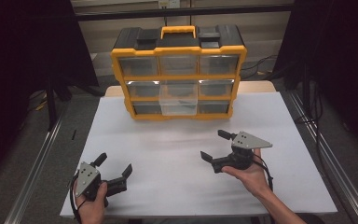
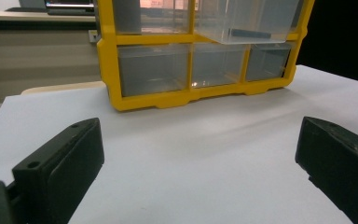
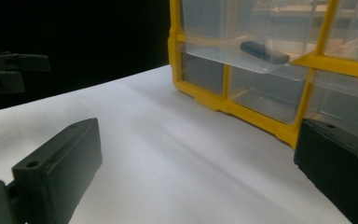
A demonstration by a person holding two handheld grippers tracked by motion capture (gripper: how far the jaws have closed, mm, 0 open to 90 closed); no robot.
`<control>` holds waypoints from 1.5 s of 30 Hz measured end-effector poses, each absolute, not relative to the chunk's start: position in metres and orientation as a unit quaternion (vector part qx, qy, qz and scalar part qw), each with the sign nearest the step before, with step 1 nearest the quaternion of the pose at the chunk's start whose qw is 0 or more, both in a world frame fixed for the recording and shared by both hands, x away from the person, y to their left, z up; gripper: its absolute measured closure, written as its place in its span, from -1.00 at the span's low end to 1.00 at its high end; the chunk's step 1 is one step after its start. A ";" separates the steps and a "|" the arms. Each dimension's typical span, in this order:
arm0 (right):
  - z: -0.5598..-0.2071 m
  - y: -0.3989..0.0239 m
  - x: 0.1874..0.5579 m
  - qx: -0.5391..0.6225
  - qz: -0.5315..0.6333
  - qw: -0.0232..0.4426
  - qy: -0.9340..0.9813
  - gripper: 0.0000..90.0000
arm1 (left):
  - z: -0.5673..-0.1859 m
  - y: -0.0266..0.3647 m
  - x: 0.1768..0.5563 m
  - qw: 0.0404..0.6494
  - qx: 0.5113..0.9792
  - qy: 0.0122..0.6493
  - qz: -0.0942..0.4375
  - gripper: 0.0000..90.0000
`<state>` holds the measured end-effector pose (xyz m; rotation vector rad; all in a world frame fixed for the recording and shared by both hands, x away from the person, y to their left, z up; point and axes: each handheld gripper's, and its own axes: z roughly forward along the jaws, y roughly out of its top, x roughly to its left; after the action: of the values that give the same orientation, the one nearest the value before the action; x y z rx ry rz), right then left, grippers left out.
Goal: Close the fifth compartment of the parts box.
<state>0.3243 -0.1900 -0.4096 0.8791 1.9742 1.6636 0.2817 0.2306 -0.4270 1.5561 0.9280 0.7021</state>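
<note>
the left gripper [image 1: 115, 165] sits by the table's [image 1: 177, 186] near left corner, held in a hand [image 1: 92, 205], its jaws spread wide with nothing between them. the right gripper [image 1: 216, 145] is a little further in, right of the middle, resting on an upturned palm [image 1: 249, 176], jaws also wide apart and empty, aimed toward the left. both are well short of the organiser [image 1: 179, 72], a yellow and black case that stands upright at the far edge. its middle drawer [image 1: 179, 103] is pulled out toward the near side, and a small dark object [image 3: 264, 52] lies inside it.
</note>
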 end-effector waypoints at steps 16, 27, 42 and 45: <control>-0.404 -0.168 0.340 0.299 0.597 0.211 0.714 -0.88 | -0.426 0.231 0.281 0.569 0.660 0.390 0.297 -0.97; -0.398 -0.156 0.352 0.290 0.602 0.214 0.713 -0.72 | -0.427 0.230 0.282 0.567 0.662 0.392 0.295 -0.97; -0.399 -0.147 0.365 0.283 0.609 0.198 0.714 -0.38 | -0.427 0.230 0.282 0.567 0.662 0.391 0.295 -0.97; -0.400 -0.147 0.367 0.282 0.610 0.196 0.714 -0.23 | -0.427 0.230 0.282 0.565 0.664 0.391 0.295 -0.97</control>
<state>0.3670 -0.1473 -0.3997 0.7887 2.0016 1.7092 0.2818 0.2297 -0.4272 1.5620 0.9187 0.6939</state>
